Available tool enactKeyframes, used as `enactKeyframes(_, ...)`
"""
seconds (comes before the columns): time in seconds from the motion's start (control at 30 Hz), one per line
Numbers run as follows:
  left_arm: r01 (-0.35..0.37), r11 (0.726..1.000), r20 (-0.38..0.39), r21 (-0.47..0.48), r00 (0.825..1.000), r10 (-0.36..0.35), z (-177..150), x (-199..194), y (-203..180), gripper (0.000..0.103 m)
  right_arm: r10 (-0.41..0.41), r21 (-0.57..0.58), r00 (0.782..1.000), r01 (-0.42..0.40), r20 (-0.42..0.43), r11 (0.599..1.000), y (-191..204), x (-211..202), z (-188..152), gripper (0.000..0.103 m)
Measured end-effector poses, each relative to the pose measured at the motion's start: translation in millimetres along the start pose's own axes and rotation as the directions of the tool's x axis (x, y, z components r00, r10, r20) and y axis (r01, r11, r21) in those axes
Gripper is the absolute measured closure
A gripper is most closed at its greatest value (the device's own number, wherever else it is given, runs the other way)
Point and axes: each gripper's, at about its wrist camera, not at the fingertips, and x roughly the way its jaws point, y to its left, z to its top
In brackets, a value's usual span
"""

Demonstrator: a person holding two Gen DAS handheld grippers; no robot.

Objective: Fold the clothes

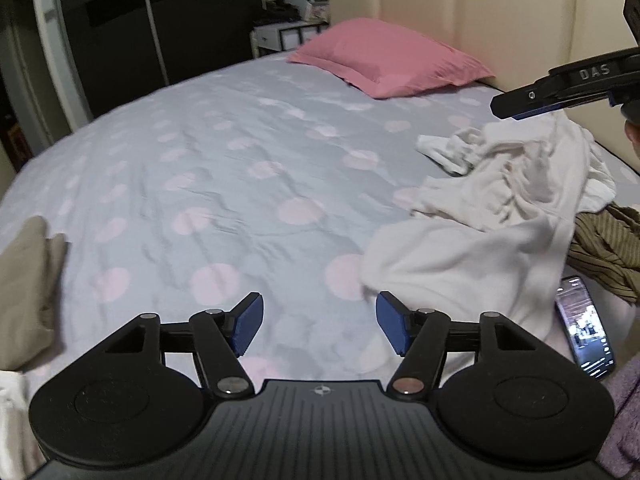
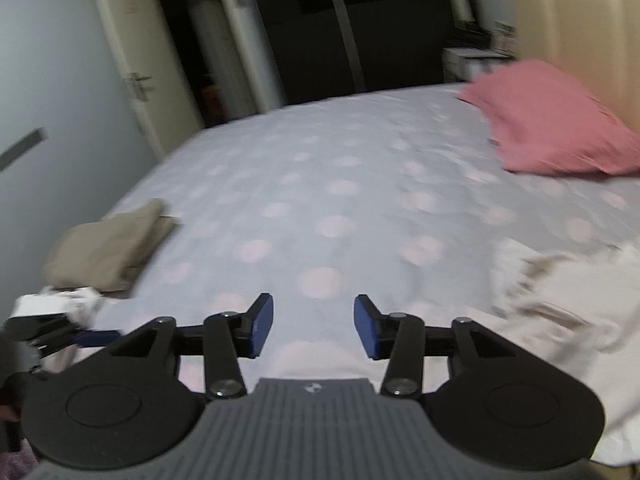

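— Over the near edge of the bed [image 1: 224,152]: left gripper [image 1: 319,323], blue pads [image 1: 250,322] spread wide, holding nothing, hovering above the dotted sheet.

— And over the same near edge, further along: right gripper [image 2: 313,325], fingers likewise parted, nothing between them, seen also from the left wrist view as a dark arm [image 1: 560,88] up above the pile.

— Toward the right side of the bed: crumpled white garment [image 1: 480,216], unfolded, one corner lying just beside the left gripper's right pad; hard to say whether touching.

— Partly under that white heap, at the right edge: olive striped garment [image 1: 608,252], bunched up. Just beside it, near the bed's near right corner: phone [image 1: 584,328], screen lit.

— At the left edge: folded tan garment [image 2: 112,248], flat, well apart from the white one.

— By the headboard [image 1: 480,8], at the far side: pink pillow [image 1: 384,60]. Blurred in the right wrist view.
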Motion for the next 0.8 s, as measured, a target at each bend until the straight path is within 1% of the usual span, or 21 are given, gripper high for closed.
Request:
enactKeyframes(0.1, 0.060, 0.998, -0.025, -0.004, 0.998, -0.060, 2, 21, -12, 0.038, -0.092, 0.061, 0.996, 0.093, -0.019, 0.994, -32, 4, -5, 0.046)
enactKeyframes(0.2, 0.096, 0.995, -0.059, 0.005, 0.994, -0.096, 3, 47, -23, 0.038, -0.202, 0.120, 0.979, 0.204, -0.029, 0.972, -67, 0, -10, 0.041)
enactKeyframes(0.27, 0.108, 0.994, -0.078, 0.012, 0.991, -0.107, 2, 63, -30, 0.038, -0.271, 0.154, 0.962, 0.274, -0.039, 0.949, -91, -4, -17, 0.035)
enactKeyframes(0.33, 0.110, 0.994, -0.101, 0.018, 0.989, -0.107, -1, 79, -35, 0.038, -0.343, 0.181, 0.938, 0.347, -0.055, 0.920, -114, -7, -24, 0.034)
enactKeyframes(0.4, 0.108, 0.994, -0.125, 0.017, 0.987, -0.105, -4, 95, -37, 0.038, -0.393, 0.202, 0.916, 0.400, -0.073, 0.894, -134, -10, -32, 0.033)
enactKeyframes(0.43, 0.110, 0.994, -0.135, 0.010, 0.985, -0.107, -5, 101, -37, 0.038, -0.407, 0.215, 0.910, 0.414, -0.079, 0.884, -142, -11, -35, 0.031)
enactKeyframes(0.47, 0.111, 0.994, -0.144, 0.004, 0.984, -0.109, -6, 107, -37, 0.038, -0.416, 0.230, 0.905, 0.424, -0.083, 0.876, -149, -12, -38, 0.029)
enactKeyframes(0.5, 0.115, 0.993, -0.152, -0.003, 0.982, -0.114, -7, 112, -37, 0.038, -0.412, 0.250, 0.907, 0.420, -0.086, 0.872, -156, -11, -41, 0.029)
enactKeyframes(0.6, 0.134, 0.991, -0.168, -0.020, 0.976, -0.135, -8, 125, -41, 0.038, -0.362, 0.305, 0.927, 0.374, -0.097, 0.876, -164, -2, -44, 0.029)
enactKeyframes(0.67, 0.133, 0.991, -0.175, -0.025, 0.975, -0.135, -7, 130, -42, 0.038, -0.325, 0.296, 0.940, 0.342, -0.105, 0.892, -159, 11, -42, 0.029)
enactKeyframes(0.73, 0.141, 0.989, -0.175, -0.037, 0.974, -0.145, -6, 133, -42, 0.039, -0.299, 0.255, 0.947, 0.319, -0.113, 0.913, -148, 25, -39, 0.029)
enactKeyframes(0.77, 0.146, 0.988, -0.175, -0.044, 0.973, -0.152, -5, 135, -41, 0.044, -0.293, 0.228, 0.949, 0.313, -0.118, 0.922, -142, 32, -38, 0.029)
enactKeyframes(0.8, 0.154, 0.987, -0.174, -0.052, 0.971, -0.161, -5, 136, -41, 0.052, -0.300, 0.193, 0.946, 0.320, -0.124, 0.928, -136, 39, -36, 0.029)
